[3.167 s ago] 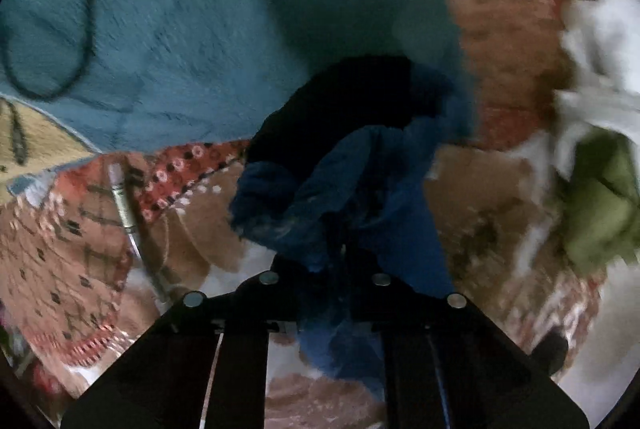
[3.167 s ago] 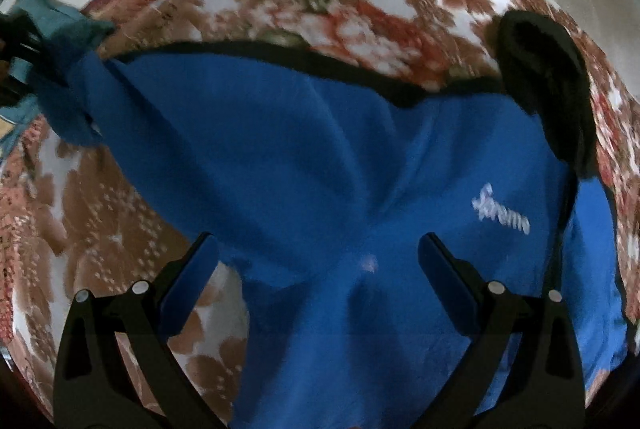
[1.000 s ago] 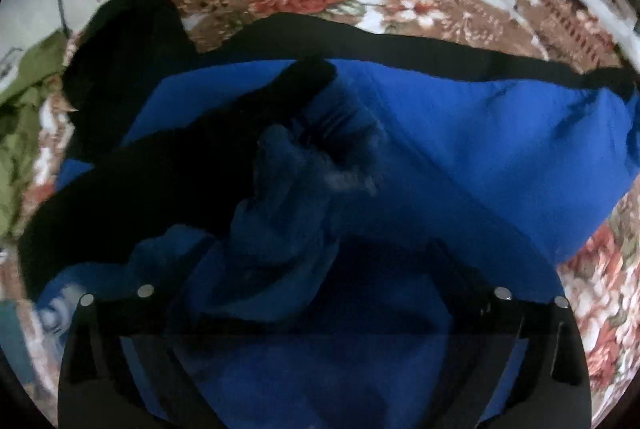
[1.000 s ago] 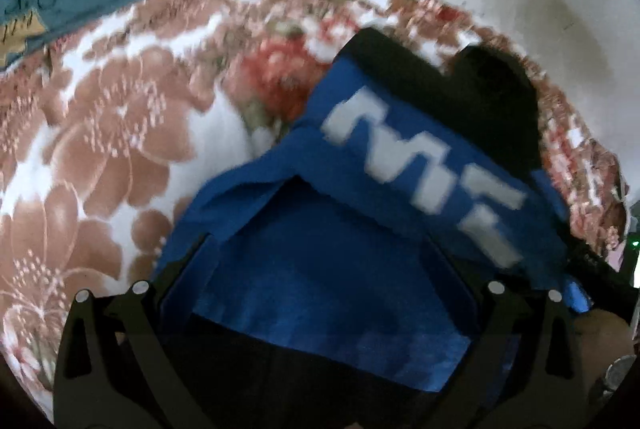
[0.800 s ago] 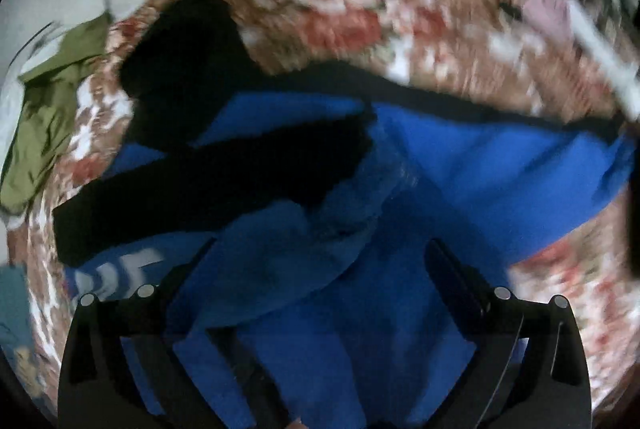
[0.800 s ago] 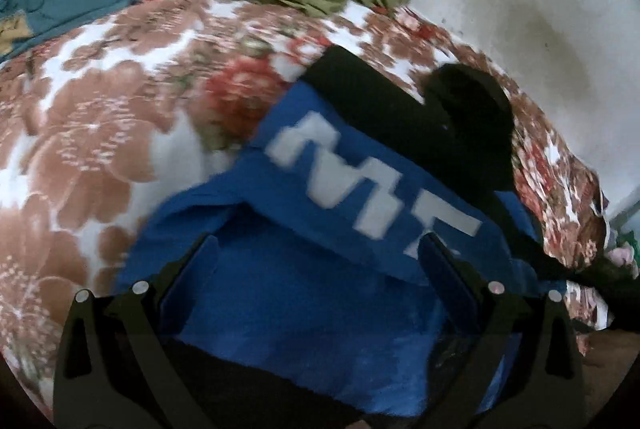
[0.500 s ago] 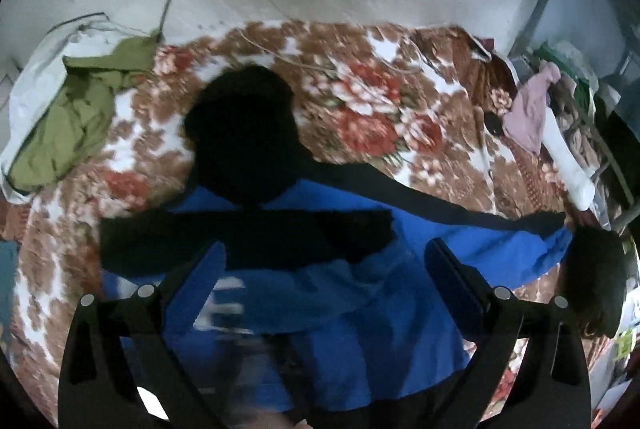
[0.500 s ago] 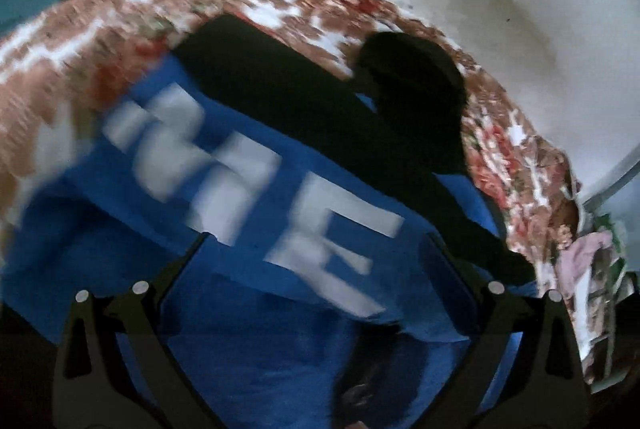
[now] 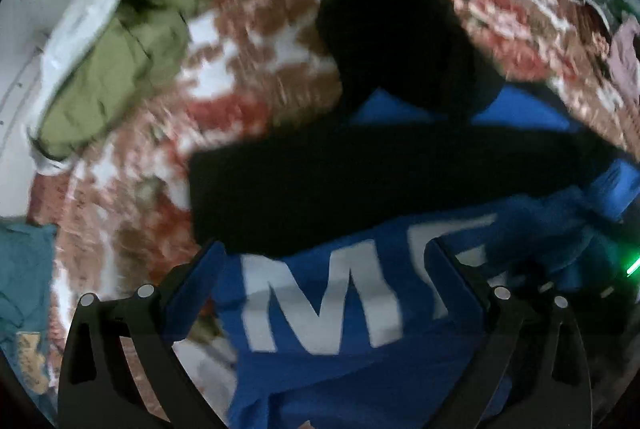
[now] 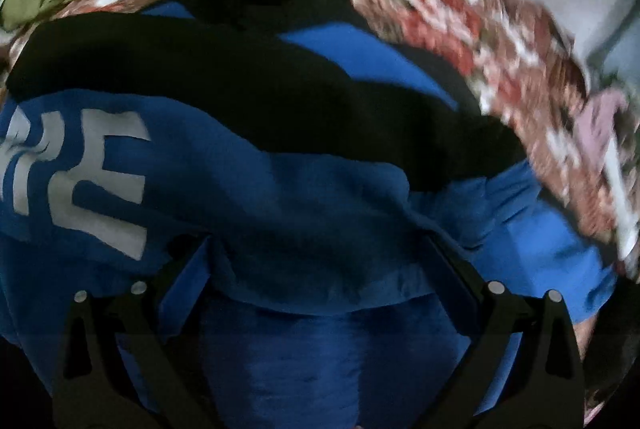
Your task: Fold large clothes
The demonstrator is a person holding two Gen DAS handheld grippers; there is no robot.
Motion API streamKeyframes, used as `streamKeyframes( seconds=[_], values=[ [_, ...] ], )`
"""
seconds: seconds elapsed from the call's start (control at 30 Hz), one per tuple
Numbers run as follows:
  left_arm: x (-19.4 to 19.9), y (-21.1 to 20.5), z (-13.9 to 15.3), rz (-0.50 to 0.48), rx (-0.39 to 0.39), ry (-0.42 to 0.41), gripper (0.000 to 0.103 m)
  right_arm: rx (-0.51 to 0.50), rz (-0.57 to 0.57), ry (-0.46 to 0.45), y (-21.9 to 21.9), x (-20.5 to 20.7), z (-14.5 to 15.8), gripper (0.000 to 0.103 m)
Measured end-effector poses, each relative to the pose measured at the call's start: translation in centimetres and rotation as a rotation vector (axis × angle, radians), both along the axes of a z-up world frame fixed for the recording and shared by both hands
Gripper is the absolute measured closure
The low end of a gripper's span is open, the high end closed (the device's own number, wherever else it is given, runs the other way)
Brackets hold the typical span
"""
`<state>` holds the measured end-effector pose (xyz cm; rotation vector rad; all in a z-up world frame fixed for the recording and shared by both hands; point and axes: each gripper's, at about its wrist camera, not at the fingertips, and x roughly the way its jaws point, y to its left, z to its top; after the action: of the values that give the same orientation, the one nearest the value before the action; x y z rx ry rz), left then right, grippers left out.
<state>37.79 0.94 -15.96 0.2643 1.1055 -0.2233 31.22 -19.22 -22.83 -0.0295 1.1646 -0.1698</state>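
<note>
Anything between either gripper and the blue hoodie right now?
Nothing visible. The blue hoodie fills the space ahead of the left gripper and right gripper, both open. The green garment lies off to the side.

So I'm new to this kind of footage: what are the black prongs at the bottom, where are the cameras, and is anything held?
No robot here: a person holds a two-finger gripper in each hand, each with a fisheye camera looking along its fingers. The prongs are those fingers. In the left wrist view the left gripper stands open over a blue and black hoodie with white letters, spread on a floral blanket. The right gripper is open too, above the same hoodie. Nothing is held. An olive-green garment lies beyond.
</note>
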Motion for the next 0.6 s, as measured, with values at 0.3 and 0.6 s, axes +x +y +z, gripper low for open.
streamKeyframes(
  seconds=[0.3,0.6],
  values=[
    [1.0,2.0,-8.9,-0.029,-0.005,0.123,0.004,0.130,-0.087,0.032,-1.4,-0.2,-1.4,0.004],
    [-2.2,1.8,-0.2,-0.042,-0.057,0.007,0.005,0.357,-0.188,-0.114,-4.9,-6.1,8.1,0.004]
  ],
)
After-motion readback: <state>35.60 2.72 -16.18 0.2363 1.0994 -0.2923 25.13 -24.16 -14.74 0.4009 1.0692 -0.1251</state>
